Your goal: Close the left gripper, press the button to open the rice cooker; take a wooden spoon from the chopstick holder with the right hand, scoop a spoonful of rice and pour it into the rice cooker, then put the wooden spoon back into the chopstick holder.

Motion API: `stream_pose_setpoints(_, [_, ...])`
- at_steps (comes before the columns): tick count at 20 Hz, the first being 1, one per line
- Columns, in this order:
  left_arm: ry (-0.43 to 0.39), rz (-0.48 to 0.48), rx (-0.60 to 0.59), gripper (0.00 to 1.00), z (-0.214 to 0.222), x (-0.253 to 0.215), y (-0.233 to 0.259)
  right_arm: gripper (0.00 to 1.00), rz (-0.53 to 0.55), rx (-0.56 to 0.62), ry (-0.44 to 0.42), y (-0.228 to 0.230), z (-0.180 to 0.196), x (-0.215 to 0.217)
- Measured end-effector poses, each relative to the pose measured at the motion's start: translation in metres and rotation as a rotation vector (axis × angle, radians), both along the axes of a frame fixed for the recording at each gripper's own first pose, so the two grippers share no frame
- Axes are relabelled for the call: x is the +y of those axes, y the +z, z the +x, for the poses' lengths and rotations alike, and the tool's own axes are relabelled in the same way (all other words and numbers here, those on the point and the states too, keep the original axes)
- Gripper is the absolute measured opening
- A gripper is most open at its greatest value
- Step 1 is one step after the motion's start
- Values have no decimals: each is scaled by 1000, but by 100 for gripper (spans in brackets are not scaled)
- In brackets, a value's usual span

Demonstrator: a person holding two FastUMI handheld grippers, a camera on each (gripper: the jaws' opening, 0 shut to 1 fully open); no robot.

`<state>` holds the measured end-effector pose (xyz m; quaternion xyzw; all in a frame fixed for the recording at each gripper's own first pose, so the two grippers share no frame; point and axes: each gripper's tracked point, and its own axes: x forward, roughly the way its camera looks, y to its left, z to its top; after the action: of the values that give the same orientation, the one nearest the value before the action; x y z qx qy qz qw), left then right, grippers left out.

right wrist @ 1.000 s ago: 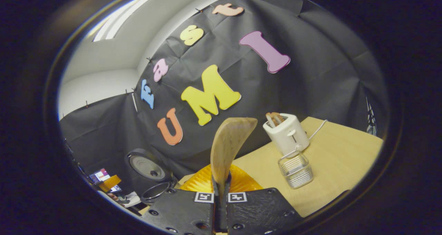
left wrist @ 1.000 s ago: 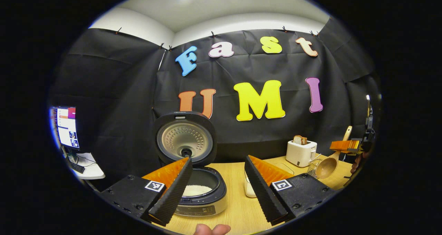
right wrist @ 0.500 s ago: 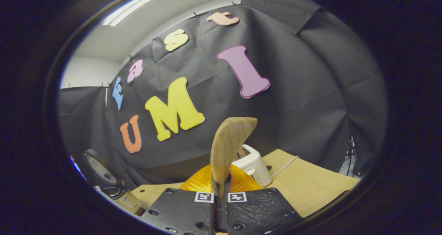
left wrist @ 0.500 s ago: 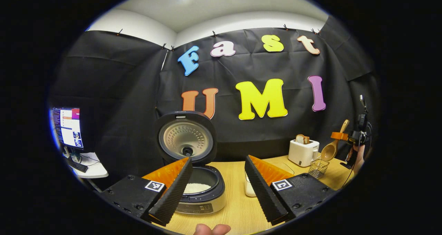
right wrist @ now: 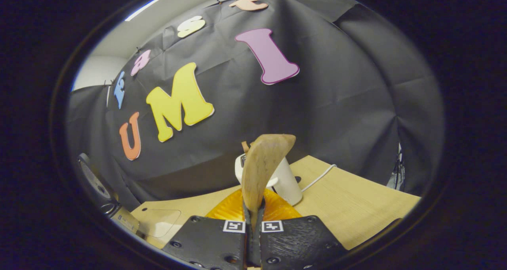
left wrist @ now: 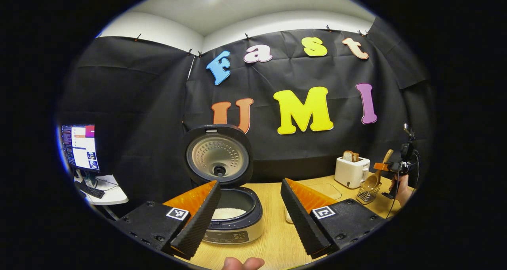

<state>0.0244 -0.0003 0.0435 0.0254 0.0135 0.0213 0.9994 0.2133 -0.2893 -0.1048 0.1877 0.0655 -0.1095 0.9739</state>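
Wooden spoon [right wrist: 261,171] is clamped in the right hand-held gripper [right wrist: 253,218] above the counter [right wrist: 356,206], while the left hand-held gripper [left wrist: 249,214] is held open near the lid-up rice cooker [left wrist: 233,218].

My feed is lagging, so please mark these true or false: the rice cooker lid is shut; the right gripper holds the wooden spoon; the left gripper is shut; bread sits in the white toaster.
1. The black rice cooker lid is shut. False: it stands open, white rice showing in the pot.
2. The right gripper holds the wooden spoon. True.
3. The left gripper is shut. False: its fingers stand apart.
4. Bread sits in the white toaster. True.
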Motion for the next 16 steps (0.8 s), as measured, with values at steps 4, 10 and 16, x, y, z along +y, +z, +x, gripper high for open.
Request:
stream_pose_setpoints(4, [-3, -8, -5, 97, 0, 2, 1, 0, -17, 25, -4, -8, 4, 4])
stream_pose_setpoints(10, [0, -19, -2, 97, -3, 8, -4, 0, -38, 57, -6, -19, 7, 10])
stream_pose_setpoints(16, [5, -27, -1, 97, -3, 14, -6, 10, -27, 67, -14, -19, 6, 8])
